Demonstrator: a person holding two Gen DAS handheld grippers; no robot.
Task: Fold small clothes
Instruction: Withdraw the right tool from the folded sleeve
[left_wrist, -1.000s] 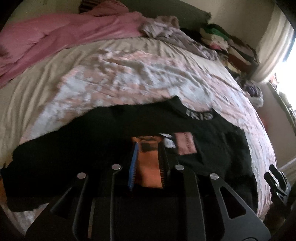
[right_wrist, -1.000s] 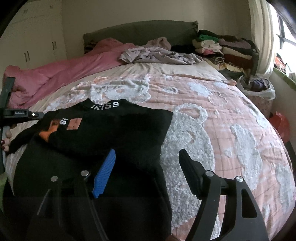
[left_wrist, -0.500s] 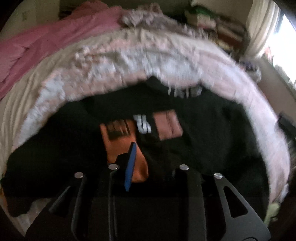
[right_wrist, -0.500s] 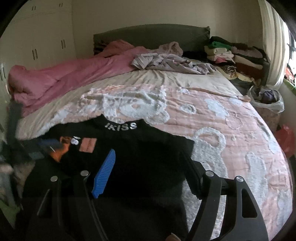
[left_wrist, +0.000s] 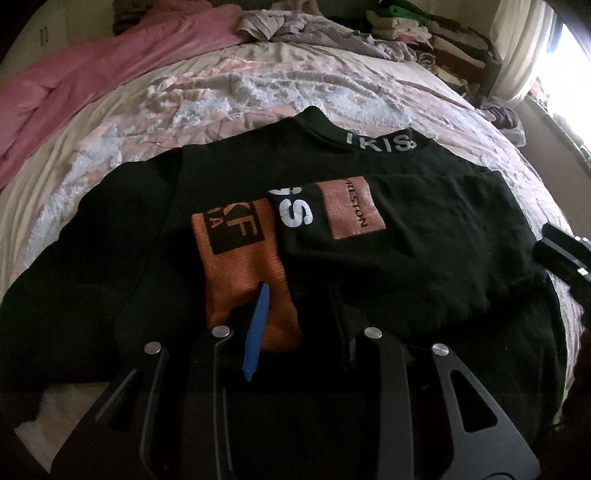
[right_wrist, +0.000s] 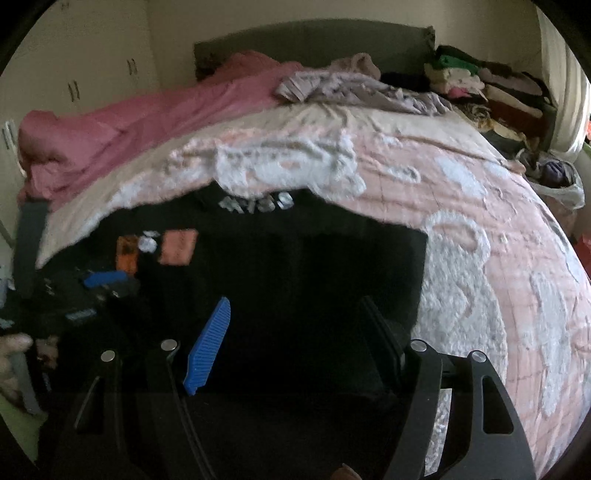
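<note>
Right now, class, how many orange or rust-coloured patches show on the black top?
2. An orange cuff lies across its middle, just ahead of the left gripper; a rust label patch sits beside it, below the collar. Folds may hide others.

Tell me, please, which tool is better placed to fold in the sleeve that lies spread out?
Left. The left tool sits over the orange cuff, beside the spread sleeve; the right tool hovers open over the sweater, farther off.

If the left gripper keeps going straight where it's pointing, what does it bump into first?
Most likely the orange sleeve cuff of the black sweatshirt on the bed; the left gripper points straight down at it.
</note>
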